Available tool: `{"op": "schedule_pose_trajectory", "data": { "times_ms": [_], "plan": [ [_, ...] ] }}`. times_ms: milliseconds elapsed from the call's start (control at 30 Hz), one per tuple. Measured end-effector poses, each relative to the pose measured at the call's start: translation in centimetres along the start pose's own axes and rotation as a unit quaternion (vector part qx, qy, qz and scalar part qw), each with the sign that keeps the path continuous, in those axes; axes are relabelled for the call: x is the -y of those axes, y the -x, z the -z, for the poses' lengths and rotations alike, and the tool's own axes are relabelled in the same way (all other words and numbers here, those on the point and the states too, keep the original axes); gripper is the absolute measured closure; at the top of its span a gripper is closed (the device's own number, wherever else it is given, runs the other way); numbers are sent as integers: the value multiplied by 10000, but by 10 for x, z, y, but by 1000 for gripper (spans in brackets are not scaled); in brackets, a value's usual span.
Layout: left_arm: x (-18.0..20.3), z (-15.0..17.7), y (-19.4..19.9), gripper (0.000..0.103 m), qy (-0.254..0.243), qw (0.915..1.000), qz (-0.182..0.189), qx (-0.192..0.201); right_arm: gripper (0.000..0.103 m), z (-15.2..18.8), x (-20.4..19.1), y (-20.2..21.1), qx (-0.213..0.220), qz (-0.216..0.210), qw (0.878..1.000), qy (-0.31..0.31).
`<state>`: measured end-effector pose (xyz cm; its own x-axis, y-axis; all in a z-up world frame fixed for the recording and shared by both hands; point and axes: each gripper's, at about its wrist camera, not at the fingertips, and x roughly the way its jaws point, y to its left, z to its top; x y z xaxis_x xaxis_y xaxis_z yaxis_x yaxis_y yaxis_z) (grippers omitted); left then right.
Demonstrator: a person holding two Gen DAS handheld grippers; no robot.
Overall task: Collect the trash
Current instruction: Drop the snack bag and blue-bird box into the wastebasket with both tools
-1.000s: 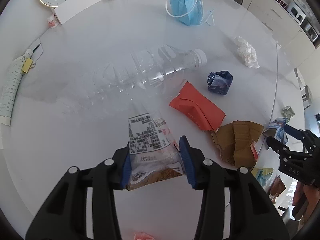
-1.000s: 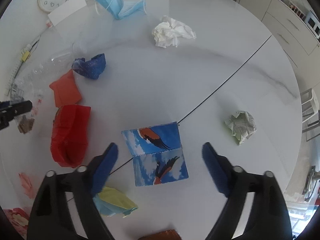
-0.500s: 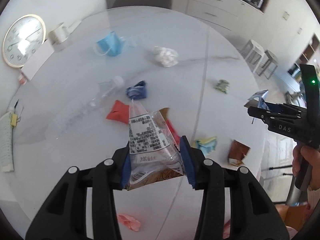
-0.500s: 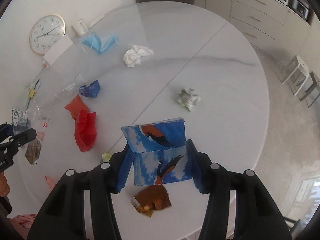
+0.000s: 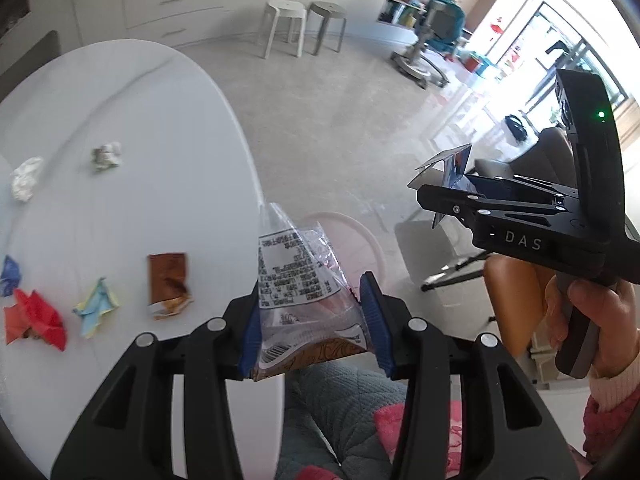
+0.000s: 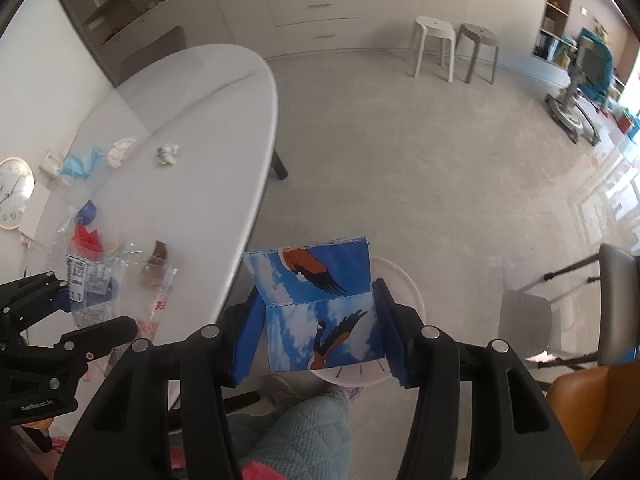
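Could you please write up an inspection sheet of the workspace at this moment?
Surface: white table, trash scattered on it.
Job's things: clear plastic wrapper and blue bird-print paper held off the table, over a white bin.
Clutter: red scrap, brown wrapper, white tissue, face mask.
Grippers: left gripper and right gripper each clamp trash.
Cables: nothing seen.
Surroundings: two stools, wall clock.

I see a crumpled clear wrapper (image 5: 298, 292) with a printed label pinched between my left jaws, and a folded blue bird-print paper (image 6: 320, 320) clamped between my right jaws.
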<state>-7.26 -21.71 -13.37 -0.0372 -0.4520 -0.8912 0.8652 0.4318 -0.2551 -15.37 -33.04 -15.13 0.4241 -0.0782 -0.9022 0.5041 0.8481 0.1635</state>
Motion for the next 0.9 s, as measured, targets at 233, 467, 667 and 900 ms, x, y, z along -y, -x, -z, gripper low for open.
{"op": "schedule_pose_trajectory", "data": {
  "times_ms": [233,467,667,900],
  "plan": [
    [50,-25,-71,48,-206,9986,144,-473,49,12,57,5,19,-3,9989,-458],
    [60,-33,-91,27,386,9977,-42,-556,49,6,95,-1,-92,-362,9992,-112],
    [59,-27,-71,18,837,9962,-180,-134,49,3,106,-14,-283,-701,9965,370],
    [66,-25,-67,18,1003,9941,-399,-84,49,2,118,-15,-288,-899,9942,518]
  ]
}}
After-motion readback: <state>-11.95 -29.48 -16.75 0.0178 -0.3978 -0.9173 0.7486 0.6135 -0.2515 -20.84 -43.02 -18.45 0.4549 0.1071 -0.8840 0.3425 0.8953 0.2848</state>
